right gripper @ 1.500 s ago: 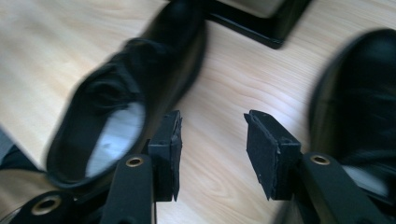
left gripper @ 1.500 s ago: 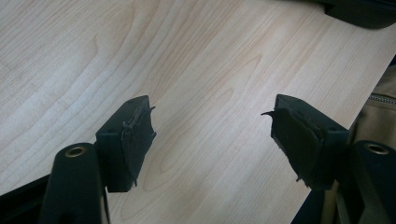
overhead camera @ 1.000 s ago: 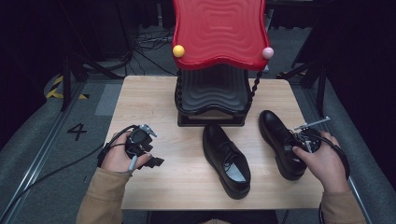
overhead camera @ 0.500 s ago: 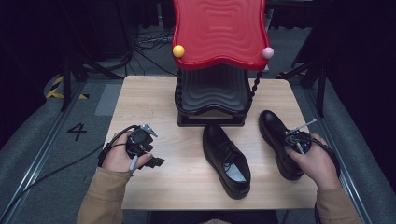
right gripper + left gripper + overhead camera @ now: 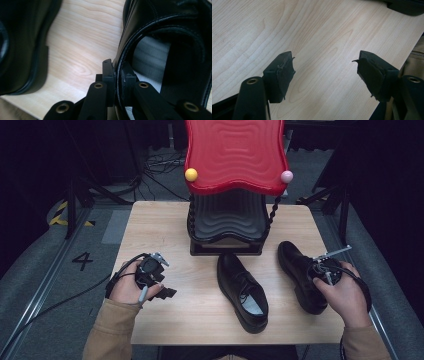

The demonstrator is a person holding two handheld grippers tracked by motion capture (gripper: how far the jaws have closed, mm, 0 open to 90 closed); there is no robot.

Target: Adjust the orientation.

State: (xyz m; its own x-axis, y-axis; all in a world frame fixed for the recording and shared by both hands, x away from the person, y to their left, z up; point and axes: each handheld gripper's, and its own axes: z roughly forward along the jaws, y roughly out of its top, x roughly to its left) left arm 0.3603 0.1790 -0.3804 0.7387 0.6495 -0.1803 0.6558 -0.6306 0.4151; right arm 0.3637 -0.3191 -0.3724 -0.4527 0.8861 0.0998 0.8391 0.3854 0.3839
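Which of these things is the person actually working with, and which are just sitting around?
In use:
- right claw, clamped on the collar of the right shoe
- likely the middle shoe, its mate
- perhaps the shoe rack

Lying about:
- left claw, open over bare table
- floor cables

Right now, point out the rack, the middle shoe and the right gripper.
rack (image 5: 235, 155), high view, on its red top shelf.
middle shoe (image 5: 231, 270), high view, on its toe.
right gripper (image 5: 116, 72), right gripper view, where the jaws pinch a shoe's collar.

Bright lit table (image 5: 165, 230), dark surroundings, soft close-up focus
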